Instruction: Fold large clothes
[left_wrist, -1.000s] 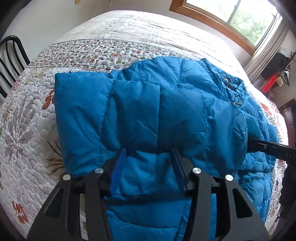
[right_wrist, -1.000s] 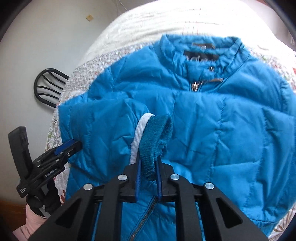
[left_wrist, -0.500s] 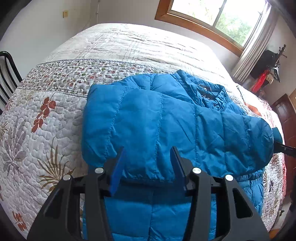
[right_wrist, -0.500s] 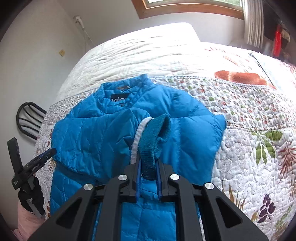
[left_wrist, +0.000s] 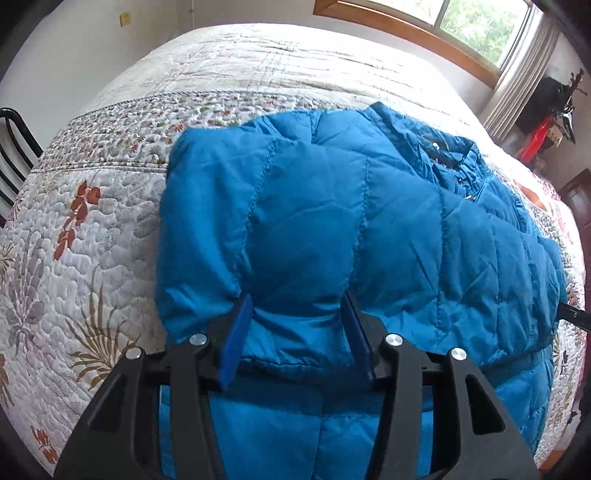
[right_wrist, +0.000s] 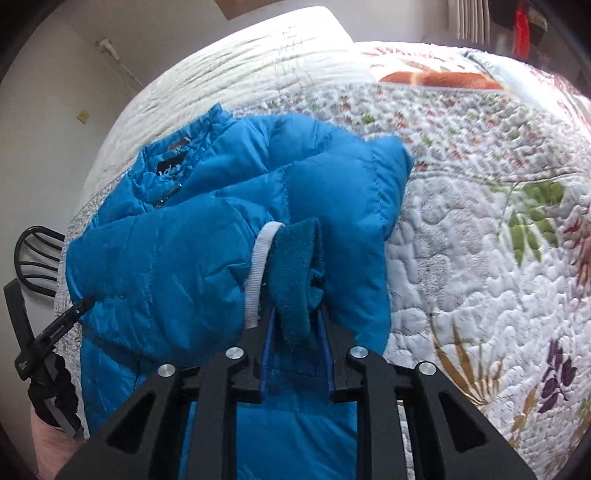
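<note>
A blue quilted puffer jacket (left_wrist: 332, 221) lies on the bed, collar toward the far side; it also shows in the right wrist view (right_wrist: 177, 251). One sleeve is stretched crosswise over the jacket's body. My left gripper (left_wrist: 295, 317) is open, its fingers pressed against the sleeve's padded upper part. My right gripper (right_wrist: 297, 314) is shut on the sleeve's teal fleece cuff (right_wrist: 295, 273), which has a white lining edge, at the jacket's right side. The left gripper's tip (right_wrist: 79, 308) shows touching the jacket's left edge in the right wrist view.
The bed is covered by a floral quilt (left_wrist: 74, 221), also seen in the right wrist view (right_wrist: 480, 258). A black metal chair (left_wrist: 11, 155) stands at the bed's left. A window (left_wrist: 461, 22) and dark furniture are at the far right.
The right gripper has carried the cuff further right across the jacket, stretching the sleeve flat over the body. The left gripper stays open and has moved in against the sleeve.
</note>
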